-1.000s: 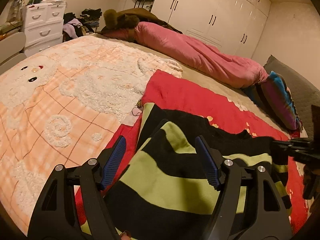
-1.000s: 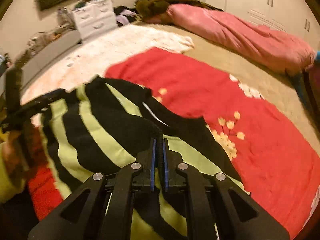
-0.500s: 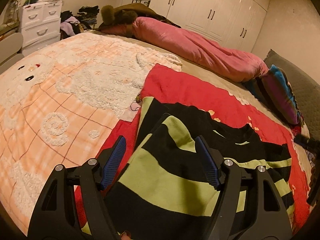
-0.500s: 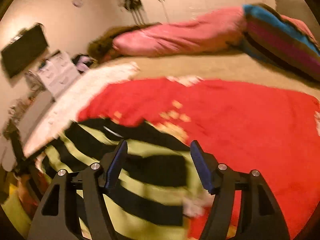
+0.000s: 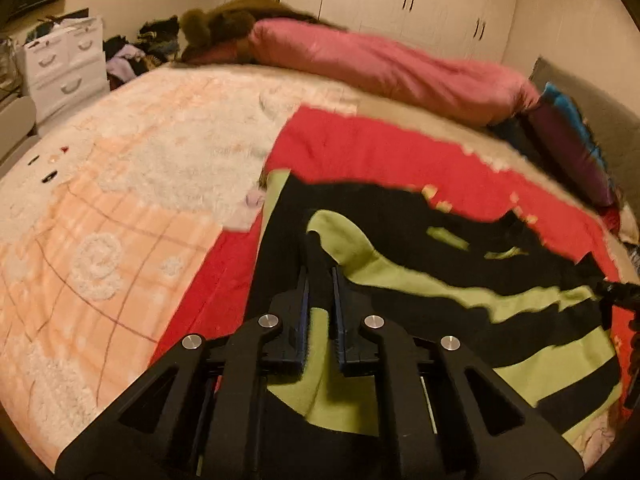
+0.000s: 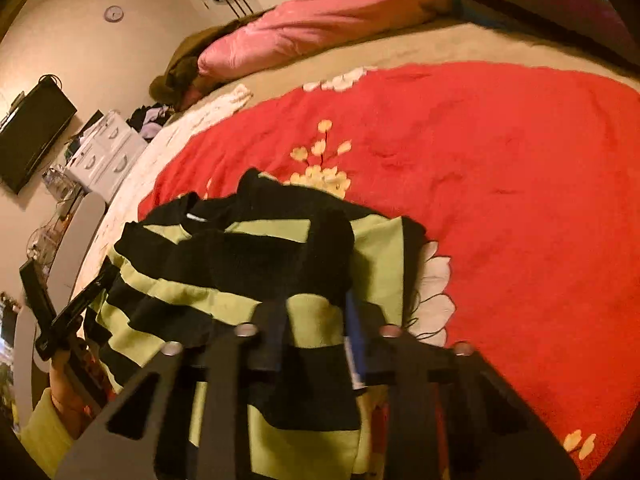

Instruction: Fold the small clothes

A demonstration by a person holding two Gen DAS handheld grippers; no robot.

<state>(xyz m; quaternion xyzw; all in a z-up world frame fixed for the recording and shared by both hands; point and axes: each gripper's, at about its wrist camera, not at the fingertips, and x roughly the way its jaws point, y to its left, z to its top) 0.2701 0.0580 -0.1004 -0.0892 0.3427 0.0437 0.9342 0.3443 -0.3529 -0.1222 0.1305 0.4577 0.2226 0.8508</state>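
The striped top (image 5: 420, 292) is spread on the bed (image 5: 120, 200), its length running between both tongs. A fold is pinched by the left tongs (image 5: 318, 280); the right tongs (image 6: 316, 320) are being narrowed around the opposite edge.

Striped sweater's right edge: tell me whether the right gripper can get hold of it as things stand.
Probably yes. The right gripper is closing with the striped sweater fabric already between its jaws, nothing blocking. The left gripper is shut on the other side.
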